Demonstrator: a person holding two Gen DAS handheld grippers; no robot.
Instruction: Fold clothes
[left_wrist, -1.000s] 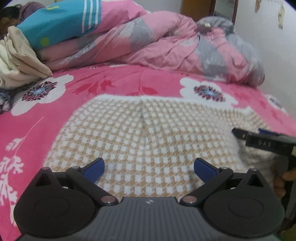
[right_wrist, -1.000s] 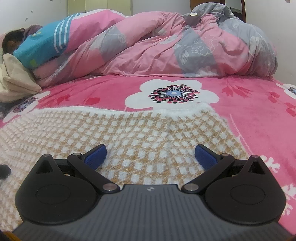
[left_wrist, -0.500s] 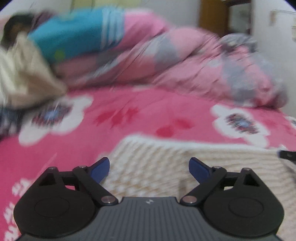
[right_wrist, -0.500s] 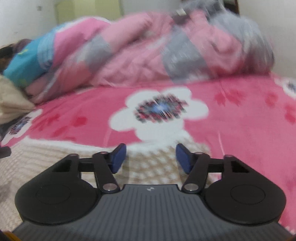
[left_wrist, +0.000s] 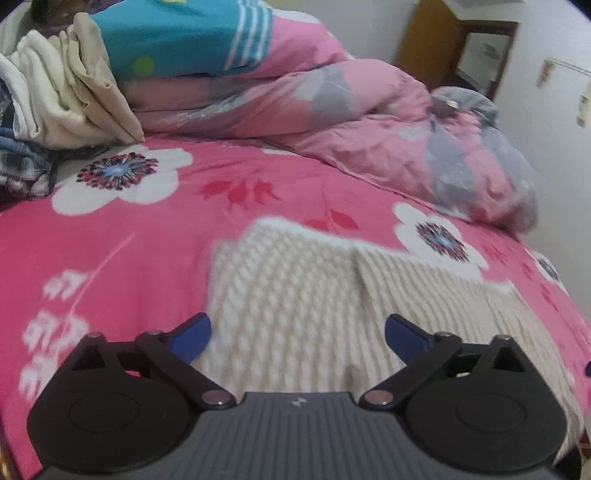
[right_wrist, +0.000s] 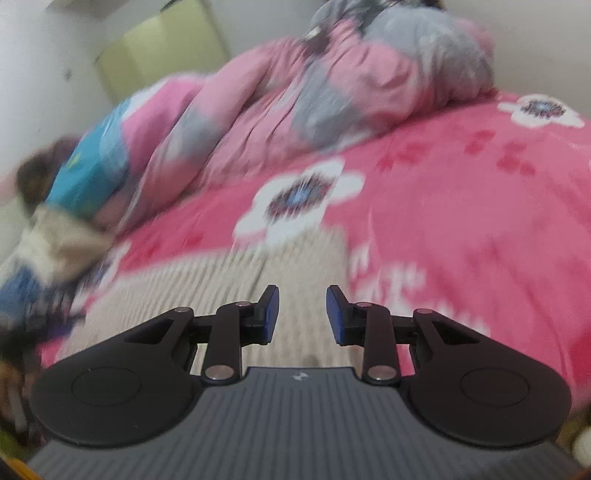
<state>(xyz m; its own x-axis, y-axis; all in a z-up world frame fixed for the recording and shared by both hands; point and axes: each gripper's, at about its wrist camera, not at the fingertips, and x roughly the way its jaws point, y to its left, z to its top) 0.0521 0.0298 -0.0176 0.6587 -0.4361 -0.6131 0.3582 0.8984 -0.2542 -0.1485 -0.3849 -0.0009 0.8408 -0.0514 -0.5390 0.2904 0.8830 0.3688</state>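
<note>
The checked cream sweater (left_wrist: 295, 295) lies flat on the pink flowered bed (left_wrist: 147, 229), already doubled over, so the left gripper (left_wrist: 297, 332) hovers above its near edge with fingers spread wide and empty, opening. In the right wrist view the right gripper (right_wrist: 303, 314) hangs over the sweater's blurred corner, fingers narrowing with nothing visibly pinched between them, probably to catch a fold.

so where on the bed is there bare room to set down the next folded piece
Free: the pink floral sheet left of the checked knit garment, and the strip between it and the rumpled duvet. Crowded: the clothes pile at far left and the duvet along the back.
</note>
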